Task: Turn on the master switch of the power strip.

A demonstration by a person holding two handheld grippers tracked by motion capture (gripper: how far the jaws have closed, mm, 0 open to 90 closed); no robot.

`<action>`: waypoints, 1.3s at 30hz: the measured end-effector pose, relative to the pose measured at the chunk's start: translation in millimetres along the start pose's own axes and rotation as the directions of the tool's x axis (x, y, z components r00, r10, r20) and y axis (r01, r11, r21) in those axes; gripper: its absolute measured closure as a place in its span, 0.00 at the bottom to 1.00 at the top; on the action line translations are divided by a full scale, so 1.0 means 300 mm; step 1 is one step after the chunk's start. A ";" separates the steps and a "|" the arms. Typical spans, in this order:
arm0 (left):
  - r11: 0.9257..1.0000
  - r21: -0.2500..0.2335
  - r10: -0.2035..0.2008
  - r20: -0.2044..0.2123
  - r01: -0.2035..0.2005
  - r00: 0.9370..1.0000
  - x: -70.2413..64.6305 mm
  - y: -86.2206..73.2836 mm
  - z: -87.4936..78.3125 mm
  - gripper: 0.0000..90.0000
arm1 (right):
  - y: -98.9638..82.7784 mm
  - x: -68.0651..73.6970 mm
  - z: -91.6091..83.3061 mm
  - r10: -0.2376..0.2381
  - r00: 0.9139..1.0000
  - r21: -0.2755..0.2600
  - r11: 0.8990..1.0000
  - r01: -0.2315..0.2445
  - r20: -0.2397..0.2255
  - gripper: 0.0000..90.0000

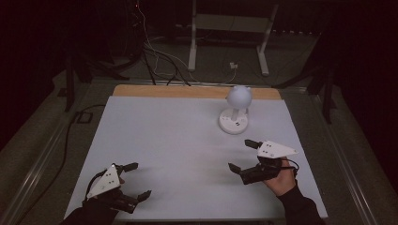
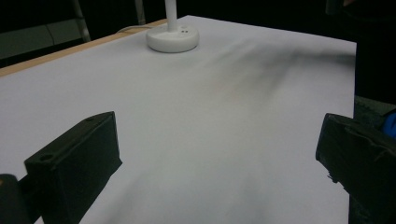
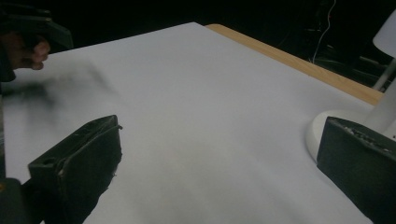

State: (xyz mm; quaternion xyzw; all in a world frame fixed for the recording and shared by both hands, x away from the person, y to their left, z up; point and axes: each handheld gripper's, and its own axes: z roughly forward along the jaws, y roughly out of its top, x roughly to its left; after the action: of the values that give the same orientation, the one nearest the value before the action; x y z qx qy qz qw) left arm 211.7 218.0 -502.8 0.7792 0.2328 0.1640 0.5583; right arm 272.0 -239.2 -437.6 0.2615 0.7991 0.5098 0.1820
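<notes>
At the near left corner of the flat white table top (image 1: 178, 140), the left gripper (image 1: 136, 179), black with a grey three-cornered plate on top, hovers low with its jaws spread wide and nothing between them. In the left gripper view the two black fingers (image 2: 74, 163) rise far apart from the bottom corners, with bare white surface in the gap.

Further in on the right side, the person's right hand (image 1: 280, 180), in a dark sleeve, holds the right gripper (image 1: 241, 154), which points toward the middle of the table. Its jaws are also released, wide apart and empty. In the right gripper view one black finger (image 3: 79, 158) stands at lower left and the other at lower right, in front of the lamp's base.

Beyond the right gripper, near the far right of the table, stands the small white desk lamp with a round base and a ball-shaped head (image 1: 236, 110). It is upright, apart from both grippers, nearer the right one and well apart from the left. Its round base (image 2: 173, 38) shows at the top of the left gripper view, far past the fingers.

Along the far edge runs a bare strip of light wooden board (image 1: 187, 91). Behind the table, on the dark floor, lie cables (image 1: 159, 61) and the white metal legs of a stand (image 1: 227, 33).
</notes>
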 end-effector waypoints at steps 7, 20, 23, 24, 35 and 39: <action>1.000 0.002 -0.001 0.000 0.001 1.000 0.000 0.000 0.001 0.00 | 0.018 -0.035 0.005 0.002 1.000 -0.004 1.000 -0.002 0.017 0.00; 1.000 0.008 0.002 0.000 -0.002 1.000 0.001 -0.001 0.001 0.00 | 0.052 -0.087 0.015 0.008 0.998 -0.008 1.000 -0.008 0.068 0.00; 1.000 0.004 0.000 -0.001 0.000 1.000 0.001 0.000 0.001 0.00 | 0.060 -0.100 0.016 0.009 0.996 -0.002 1.000 -0.009 0.087 0.00; 1.000 0.004 0.000 0.000 0.000 1.000 0.001 0.000 0.001 0.00 | 0.062 -0.105 0.016 0.011 0.996 -0.002 1.000 -0.011 0.089 0.00; 1.000 0.004 0.001 -0.002 -0.001 1.000 0.001 0.000 0.001 0.00 | 0.080 -0.162 0.030 0.035 0.990 0.002 0.999 -0.035 0.134 0.00; 1.000 0.003 -0.001 0.000 0.001 1.000 0.000 0.000 0.001 0.00 | 0.084 -0.187 0.045 0.040 0.988 0.014 0.999 -0.043 0.152 0.00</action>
State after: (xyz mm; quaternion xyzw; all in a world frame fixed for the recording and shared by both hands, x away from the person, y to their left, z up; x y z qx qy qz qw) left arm 211.9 217.9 -502.8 0.7800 0.2332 0.1634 0.5573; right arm 330.1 -254.6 -419.0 0.3176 0.7817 0.4851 0.2295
